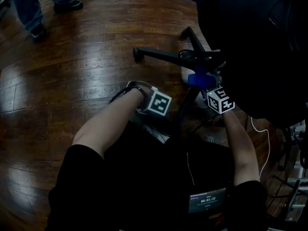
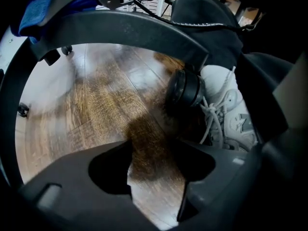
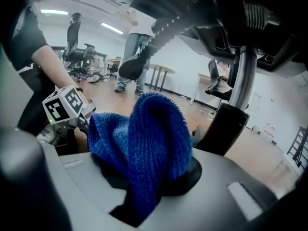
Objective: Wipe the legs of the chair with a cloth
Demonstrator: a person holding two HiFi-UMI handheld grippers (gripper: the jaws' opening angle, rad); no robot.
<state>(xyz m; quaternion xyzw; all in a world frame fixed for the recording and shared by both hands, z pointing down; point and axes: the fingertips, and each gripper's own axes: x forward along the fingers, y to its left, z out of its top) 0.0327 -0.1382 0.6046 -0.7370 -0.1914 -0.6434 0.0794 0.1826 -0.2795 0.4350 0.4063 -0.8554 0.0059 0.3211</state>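
The chair's black star base (image 1: 169, 55) lies on the wood floor, its legs spreading from the hub (image 1: 199, 57) under the dark seat (image 1: 255, 47). My right gripper (image 1: 203, 82) is beside the hub, shut on a bunched blue cloth (image 1: 198, 79) that fills its jaws (image 3: 142, 143). The chair's column (image 3: 239, 83) rises just beyond it. My left gripper (image 2: 156, 177) points down at bare floor, open with nothing between its fingers. A chair leg (image 2: 125, 25) arches over it and a caster (image 2: 185, 90) sits just ahead. Its marker cube (image 1: 159, 103) shows beside a near leg (image 1: 186, 105).
A white sneaker (image 2: 230, 110) rests right by the caster. A bystander's legs and shoes (image 1: 36, 13) stand at the far left. A white cable (image 1: 265, 143) and metal racks (image 1: 294, 196) lie at the right. Desks and other chairs (image 3: 79, 57) fill the room behind.
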